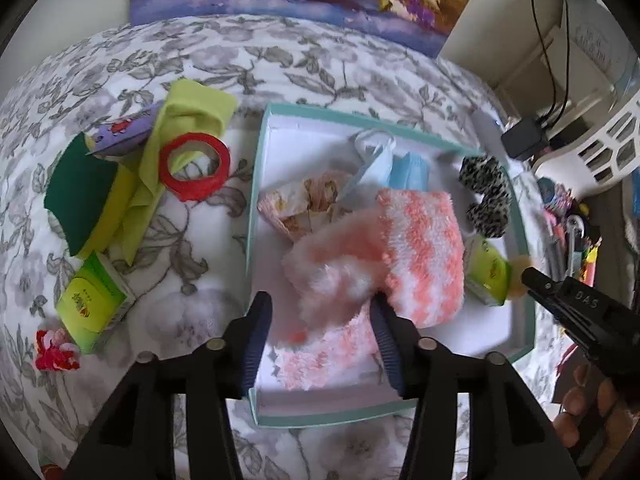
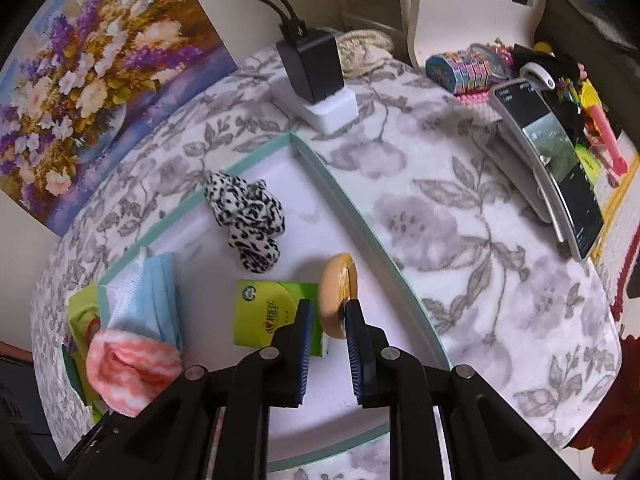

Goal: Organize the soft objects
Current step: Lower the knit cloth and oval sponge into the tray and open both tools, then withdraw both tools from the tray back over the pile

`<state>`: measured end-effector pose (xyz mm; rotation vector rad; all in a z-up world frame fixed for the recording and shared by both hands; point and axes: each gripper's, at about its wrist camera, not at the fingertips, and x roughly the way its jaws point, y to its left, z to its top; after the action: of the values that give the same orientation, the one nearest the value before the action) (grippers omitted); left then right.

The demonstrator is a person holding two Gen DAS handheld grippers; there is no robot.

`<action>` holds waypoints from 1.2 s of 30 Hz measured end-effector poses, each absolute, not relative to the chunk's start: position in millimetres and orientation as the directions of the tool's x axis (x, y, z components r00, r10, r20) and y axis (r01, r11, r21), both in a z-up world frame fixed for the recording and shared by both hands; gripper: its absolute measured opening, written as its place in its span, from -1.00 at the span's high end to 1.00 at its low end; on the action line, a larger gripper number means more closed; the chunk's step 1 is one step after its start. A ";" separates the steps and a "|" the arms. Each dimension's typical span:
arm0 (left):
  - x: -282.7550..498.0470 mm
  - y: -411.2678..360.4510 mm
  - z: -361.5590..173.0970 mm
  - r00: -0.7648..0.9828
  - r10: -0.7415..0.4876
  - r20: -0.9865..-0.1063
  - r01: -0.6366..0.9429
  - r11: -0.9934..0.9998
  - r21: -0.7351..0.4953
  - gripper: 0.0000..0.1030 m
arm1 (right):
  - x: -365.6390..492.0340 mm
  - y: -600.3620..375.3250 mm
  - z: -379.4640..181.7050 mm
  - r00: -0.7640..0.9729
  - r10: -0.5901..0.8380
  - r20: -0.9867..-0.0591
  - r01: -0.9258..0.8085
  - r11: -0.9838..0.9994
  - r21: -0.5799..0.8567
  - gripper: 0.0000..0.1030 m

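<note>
The step in hand is judged to be the filling of the shallow box (image 1: pixel 520 240) with soft things, two being set down at once. In the left wrist view the left hand-held gripper (image 1: pixel 320 320) is seen spread wide over the near part of the box, with the pink fuzzy sock (image 1: pixel 416 248) lying just ahead at twelve o'clock; its right finger touches the sock's edge, but nothing is clamped, so the sock is taken as released into the box. In the right wrist view the right hand-held gripper (image 2: pixel 328 320) is parted a little, and the round powder puff (image 2: pixel 338 296) stands on edge against the box wall, its lower rim between the fingertips; whether it is pinched or only touched cannot be told. A spotted scrunchie (image 2: pixel 248 224), a blue face mask (image 2: pixel 156 300) and a green tissue pack (image 2: pixel 272 316) already lie inside. Left of the box, at nine to ten o'clock in the left view, a green sponge (image 1: pixel 80 196), a yellow-green cloth (image 1: pixel 188 120), a red tape roll (image 1: pixel 196 168), a second tissue pack (image 1: pixel 92 308) and a red hair tie (image 1: pixel 54 352) wait on the counter (image 1: pixel 192 272). The next move is judged to call for the left hand-held gripper to be lifted clear and carried left to one of these.
</note>
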<state>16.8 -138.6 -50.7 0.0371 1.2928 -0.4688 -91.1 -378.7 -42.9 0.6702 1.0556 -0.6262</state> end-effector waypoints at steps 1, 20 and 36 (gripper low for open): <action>17.1 -136.5 -48.1 0.202 -0.312 -0.929 0.350 0.908 -0.229 -0.19 | -90.9 -378.2 -41.1 0.367 -0.144 -0.919 0.738 0.646 0.194 0.56; 29.4 -110.4 -27.6 0.382 -0.172 -0.908 0.227 0.970 -0.088 -0.85 | -66.9 -345.2 -30.9 0.382 -0.152 -0.912 0.624 0.770 0.133 -0.34; 33.3 -103.1 -27.0 0.427 -0.126 -0.895 0.194 0.980 -0.046 -0.93 | -54.6 -320.2 -32.6 0.381 -0.156 -0.912 0.538 0.839 0.081 -1.00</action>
<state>33.3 -103.1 -27.0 0.0679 1.1121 -0.2000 -54.6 -320.2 -32.6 0.3978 1.0978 -0.4580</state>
